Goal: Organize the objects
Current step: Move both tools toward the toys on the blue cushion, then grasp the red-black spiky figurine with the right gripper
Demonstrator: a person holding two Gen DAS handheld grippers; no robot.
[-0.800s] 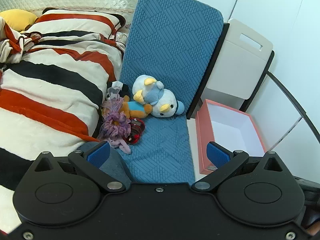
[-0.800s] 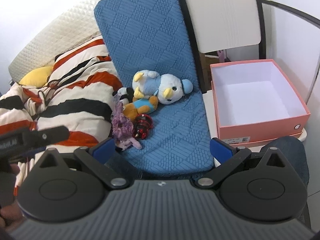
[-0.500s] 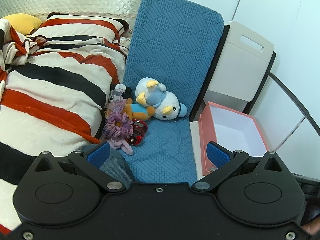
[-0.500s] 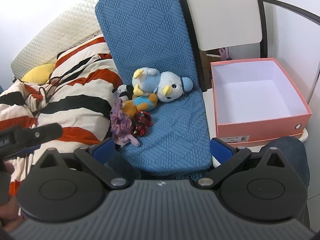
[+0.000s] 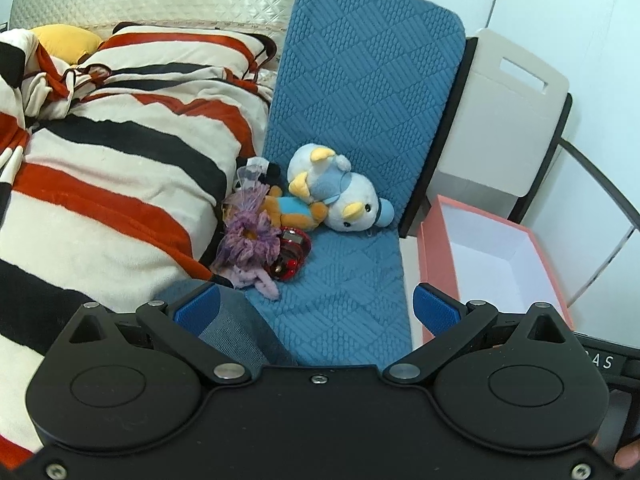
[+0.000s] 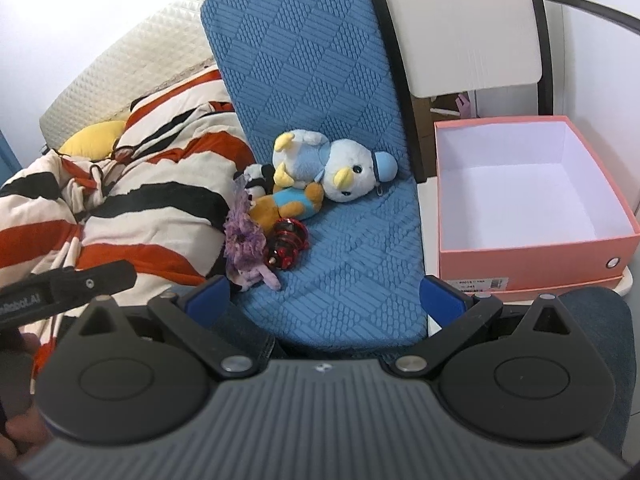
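Both cameras have drifted a bit since the earlier frames, so the toy pile sits slightly further right in the left wrist view; nothing on the cushion has budged. Left gripper (image 5: 316, 308) and right gripper (image 6: 325, 296) are both spread wide with nothing between the pads.

Toys are heaped on the blue quilted chair cushion (image 5: 344, 280), right against the striped red, black and cream blanket (image 5: 104, 184): a pale blue and white penguin plush (image 6: 336, 164), a small orange and blue plush (image 6: 286, 208), a frilly purple fabric flower (image 6: 244, 240) and a shiny red and black plastic toy (image 6: 286, 248).

I'd guess the plushes are light and squishy, so pinch the penguin's belly. Red one looks hard and slippery.

Pink cardboard box with white lining (image 6: 532, 248) beside the chair is empty.
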